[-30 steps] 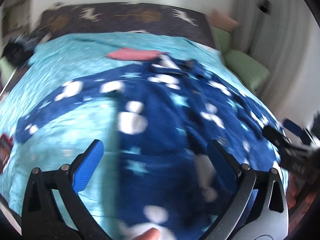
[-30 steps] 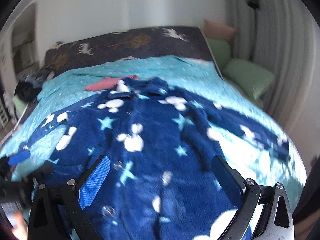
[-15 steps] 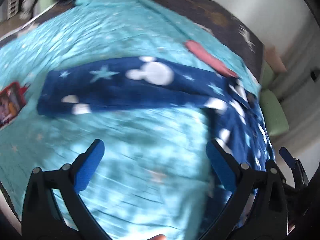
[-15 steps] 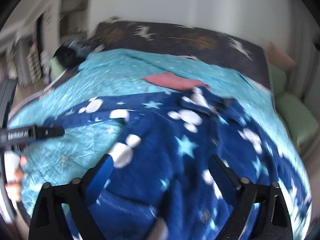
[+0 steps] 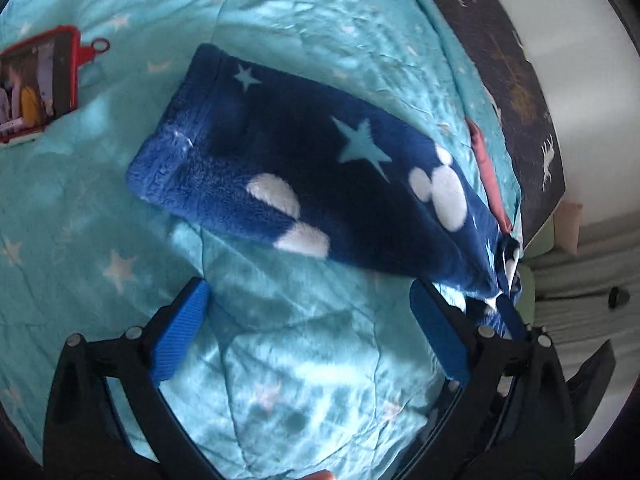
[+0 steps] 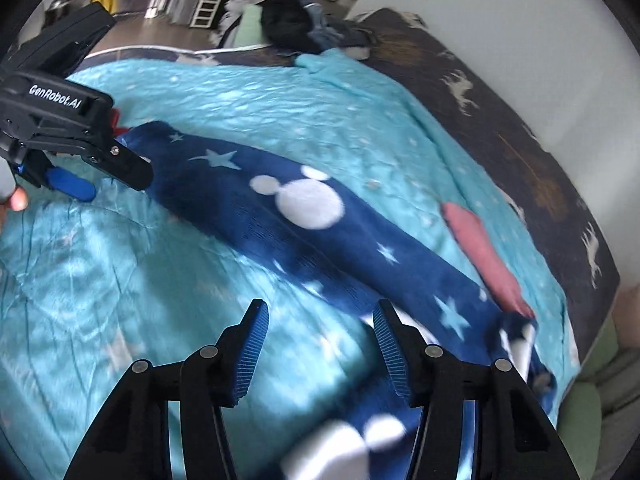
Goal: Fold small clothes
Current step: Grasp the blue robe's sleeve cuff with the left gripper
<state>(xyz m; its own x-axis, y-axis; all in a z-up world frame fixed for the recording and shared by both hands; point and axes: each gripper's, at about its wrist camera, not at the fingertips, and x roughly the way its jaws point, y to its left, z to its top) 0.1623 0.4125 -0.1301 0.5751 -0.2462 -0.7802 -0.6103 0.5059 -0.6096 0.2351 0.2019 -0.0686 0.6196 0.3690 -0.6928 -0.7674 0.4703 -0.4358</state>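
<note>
both cameras have swung leftward since a second ago: the garment's body filled the views then, and now its sleeve [image 5: 320, 184] fills them, with the left gripper [image 5: 308, 332] brought in close to the cuff.

bed [image 6: 532, 168] runs up to a pale wall, its dark reindeer-print cover showing along the far edge. turquoise starred quilt [image 5: 304, 20] covers the rest, creased and dappled with light. doorway, a white ladder-like rack and a dark heap of clothes [image 6: 296, 20] sit beyond the bed's far corner in the right view. green cushions lie off the bed's side.

garment is a navy fleece with white mouse heads and pale stars; its sleeve [image 6: 304, 220] lies flat and outstretched on the quilt, the cuff at the far left end, the body bunched low toward the right gripper [image 6: 320, 344]. pink cloth [image 6: 480, 256] lies just beside the sleeve's shoulder end. red-cased tablet [image 5: 38, 84] rests on the quilt near the cuff, apart from it.

left gripper hovers over bare quilt just short of the sleeve, fingers spread wide, nothing between them. in the right view it hangs by the cuff [image 6: 72, 136]. right gripper is tilted down over the quilt beside the sleeve, fingers parted and empty.
</note>
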